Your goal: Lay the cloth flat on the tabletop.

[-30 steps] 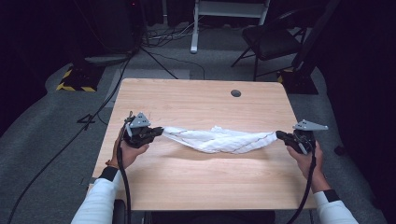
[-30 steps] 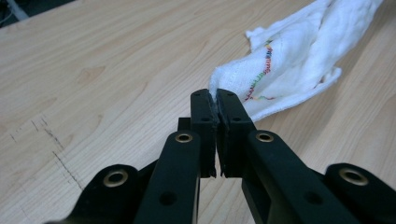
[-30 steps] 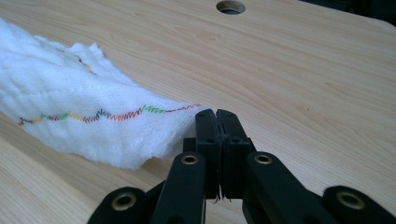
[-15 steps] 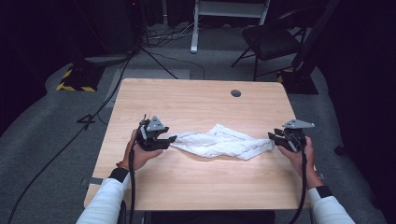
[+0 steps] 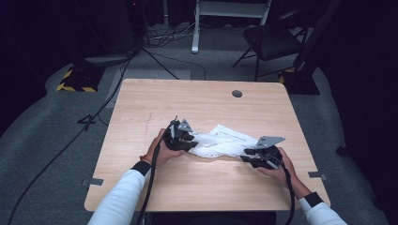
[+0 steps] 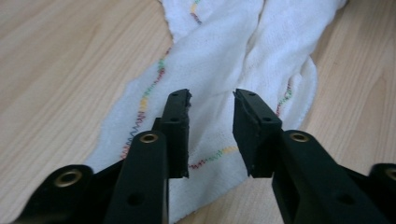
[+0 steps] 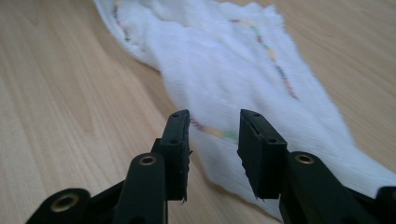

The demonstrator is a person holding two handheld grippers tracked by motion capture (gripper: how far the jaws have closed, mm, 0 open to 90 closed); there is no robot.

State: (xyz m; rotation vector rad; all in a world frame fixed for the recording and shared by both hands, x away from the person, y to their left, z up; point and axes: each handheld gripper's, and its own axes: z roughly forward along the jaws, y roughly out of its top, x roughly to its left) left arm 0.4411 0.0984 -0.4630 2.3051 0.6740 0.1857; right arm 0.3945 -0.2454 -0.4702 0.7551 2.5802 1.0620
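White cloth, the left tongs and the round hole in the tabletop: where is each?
White cloth (image 5: pixel 220 140), high view, its middle.
Left tongs (image 6: pixel 211 100), left gripper view, gap between the tips.
Round hole (image 5: pixel 237 93), high view, its centre.

A: In the high view, what do the left gripper (image 5: pixel 180 137) and right gripper (image 5: pixel 259 156) hide?

B: Each covers one end of the white cloth (image 5: pixel 220 142), so those ends can't be seen there.

A: And the gripper views?

B: The cloth's far end runs off the top edge, and its coloured stitching (image 7: pixel 273 60) blurs farther off.
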